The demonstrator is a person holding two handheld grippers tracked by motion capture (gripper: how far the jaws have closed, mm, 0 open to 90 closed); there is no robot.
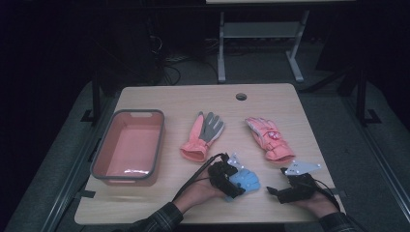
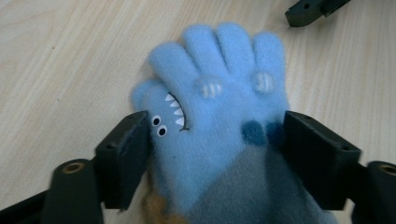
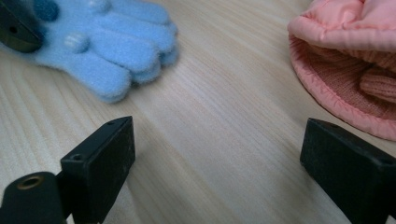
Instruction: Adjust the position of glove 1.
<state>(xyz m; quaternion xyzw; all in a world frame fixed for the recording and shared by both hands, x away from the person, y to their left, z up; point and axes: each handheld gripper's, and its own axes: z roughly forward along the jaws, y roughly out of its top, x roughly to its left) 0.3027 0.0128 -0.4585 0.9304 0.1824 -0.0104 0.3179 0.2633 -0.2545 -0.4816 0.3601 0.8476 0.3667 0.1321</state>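
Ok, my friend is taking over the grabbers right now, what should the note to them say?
Left gripper: jaws on either side of the blue monster glove, which lies flat on the table; whether the pads press on it is unclear.
Right gripper: open, nothing between its jaws, resting between the blue glove and the pink padded glove.
Also out: a pink-and-grey glove mid-table and an empty pink bin at the left.
Done: nothing is in the bin.
Left: probably lifting the blue glove and moving the gloves into the bin.

blue glove [image 2: 219,116]: white teeth, eyes | pink glove [image 3: 355,60] | salmon bin [image 1: 128,145]
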